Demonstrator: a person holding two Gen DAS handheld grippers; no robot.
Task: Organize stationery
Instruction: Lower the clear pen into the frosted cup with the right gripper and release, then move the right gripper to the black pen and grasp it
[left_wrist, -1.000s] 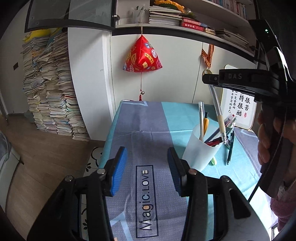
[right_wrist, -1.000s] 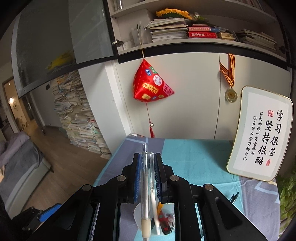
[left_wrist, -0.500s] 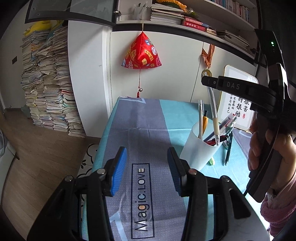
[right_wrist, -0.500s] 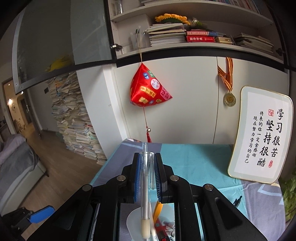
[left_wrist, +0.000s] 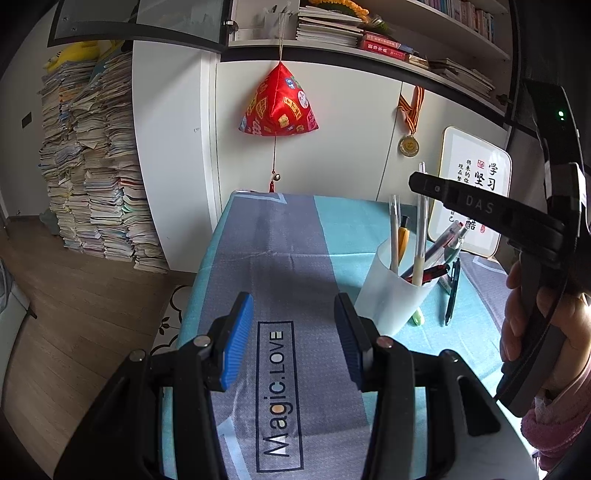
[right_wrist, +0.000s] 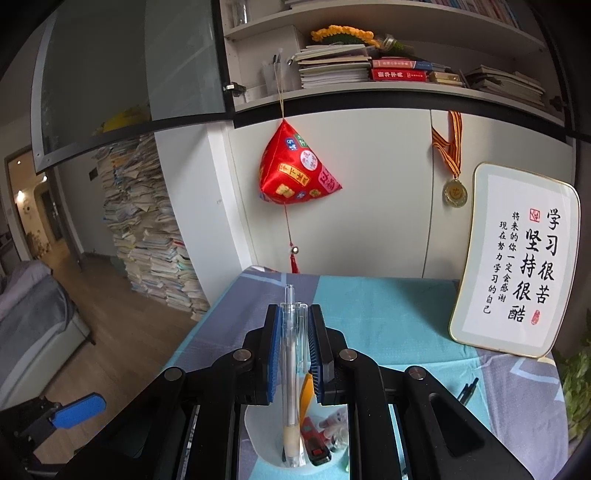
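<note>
Your right tool (right_wrist: 293, 354) is closed on a clear pen (right_wrist: 289, 369), which stands upright between the blue pads (right_wrist: 272, 354) with its lower end inside the white cup (right_wrist: 258, 435). The cup sits on the cloth-covered counter (left_wrist: 280, 236) and already holds several other pens, among them an orange one (left_wrist: 403, 240) and a red one (left_wrist: 428, 272). From your left side, the clear pen (left_wrist: 420, 229) shows dipping into the cup (left_wrist: 391, 291), just right of your left tool (left_wrist: 293, 339). That left tool hangs wide open over the counter with nothing between its pads. A dark pen (left_wrist: 452, 291) and a green marker (left_wrist: 417, 317) lie on the counter beside the cup.
</note>
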